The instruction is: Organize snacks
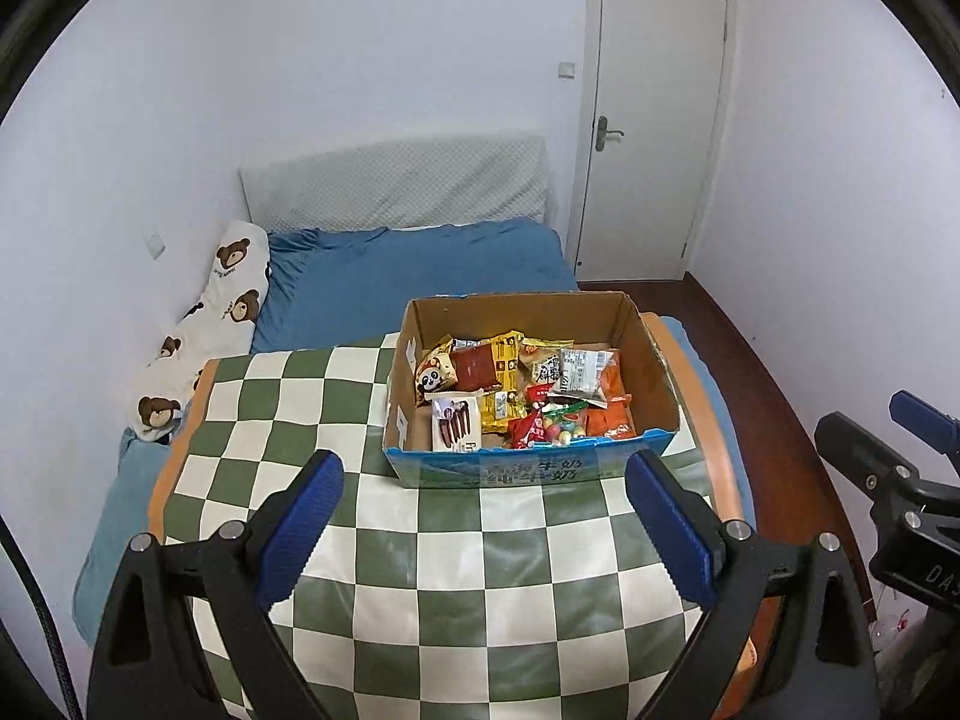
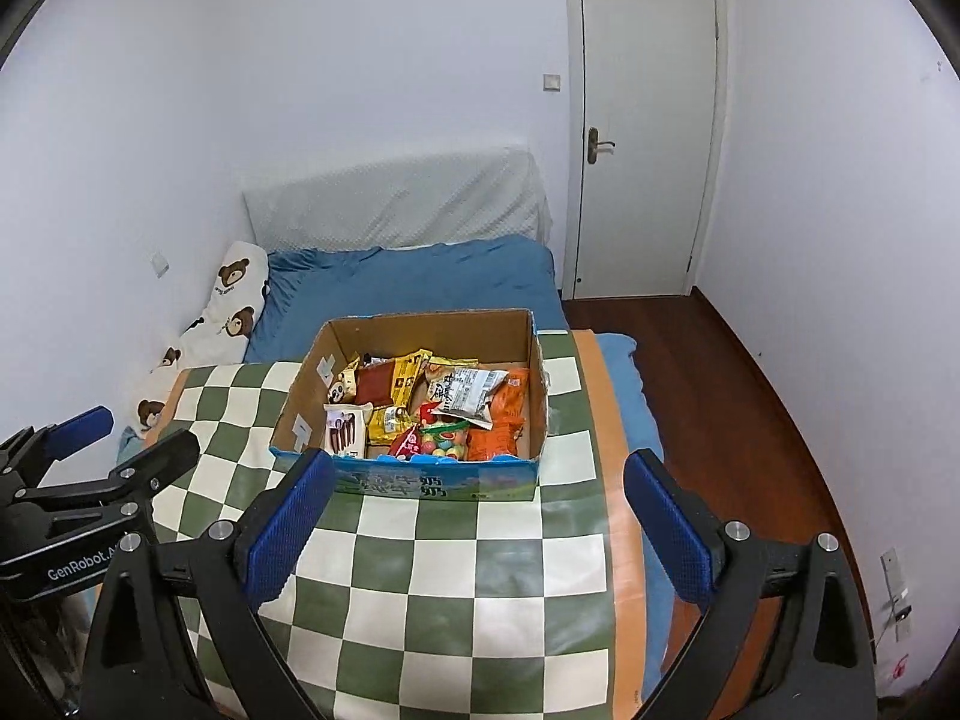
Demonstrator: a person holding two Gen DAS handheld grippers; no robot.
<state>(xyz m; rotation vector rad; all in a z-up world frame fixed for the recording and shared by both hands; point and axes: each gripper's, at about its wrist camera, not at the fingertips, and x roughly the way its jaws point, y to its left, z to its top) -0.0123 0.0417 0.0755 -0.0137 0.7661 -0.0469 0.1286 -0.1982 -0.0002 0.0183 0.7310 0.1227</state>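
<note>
Left gripper (image 1: 485, 474): jaws spread wide with nothing between them, hovering over the near part of the checked cloth, short of the box; its blue pads (image 1: 303, 531) stand well apart.
Right gripper (image 2: 480, 477): also spread wide and holding nothing, above the near part of the cloth, with the box's near wall just beyond the left fingertip.
Side view of each other: the right gripper shows at the right edge of the left wrist view, the left gripper at the left edge of the right wrist view; from these side views I cannot tell more than that both hang beside the table.
Cardboard box (image 1: 651, 360): open at the top, sitting on the far right part of the cloth; its near wall is blue with white print.
Snacks (image 1: 516, 387): piled loosely inside the box, overlapping one another.
Panda packet (image 1: 433, 377): at the far left of the pile.
Chocolate stick packet (image 1: 456, 423): white, at the near left corner of the pile.
Orange packets (image 1: 609, 414): along the right side of the pile.
Candy bag (image 1: 564, 425): coloured balls, near the middle front.
Checked cloth (image 1: 456, 588): green and white squares with an orange border, covering the table under the box.
Bed (image 1: 414, 282): blue sheet, beyond the table.
Bear pillow (image 1: 210, 324): white, at the bed's left edge against the wall.
Door (image 1: 654, 120): white, shut, at the far right.
</note>
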